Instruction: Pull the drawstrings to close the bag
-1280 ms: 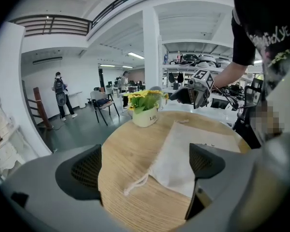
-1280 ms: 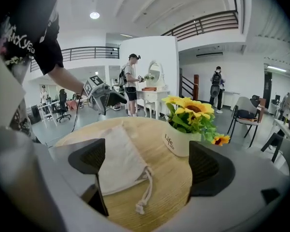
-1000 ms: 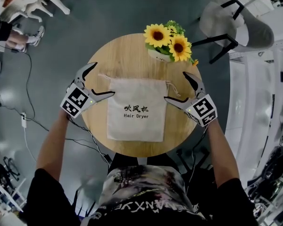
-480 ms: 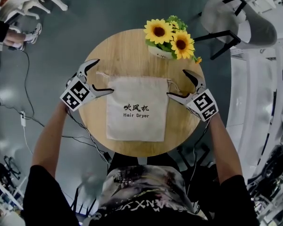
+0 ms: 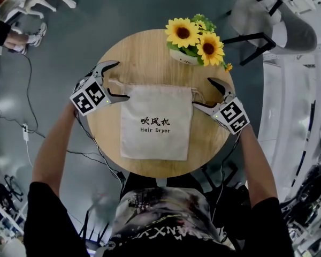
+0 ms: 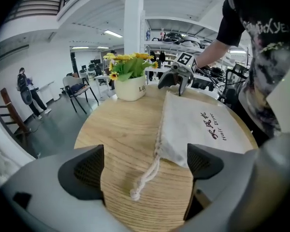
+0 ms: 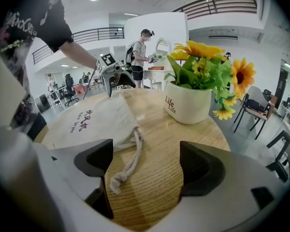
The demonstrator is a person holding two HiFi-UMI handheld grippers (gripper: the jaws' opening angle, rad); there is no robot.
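A beige cloth bag (image 5: 155, 122) printed "Hair Dryer" lies flat on the round wooden table (image 5: 150, 52). Its left drawstring (image 6: 146, 178) trails off the top left corner and ends in a knot. My left gripper (image 5: 120, 80) stands open low over the table, with that cord lying between its jaws and untouched. The right drawstring (image 7: 128, 166) lies off the top right corner. My right gripper (image 5: 202, 93) straddles it. Its jaws have just been closing but still stand open, with the pads clear of the cord.
A white pot of sunflowers (image 5: 195, 42) stands at the table's far edge, just beyond the right gripper (image 7: 147, 166). A chair (image 5: 267, 25) stands on the floor at the far right. A person (image 7: 144, 52) stands in the background.
Both grippers have sunk toward the table and closed in on the bag's top corners, so each now straddles a cord. The right jaws stand narrower than before.
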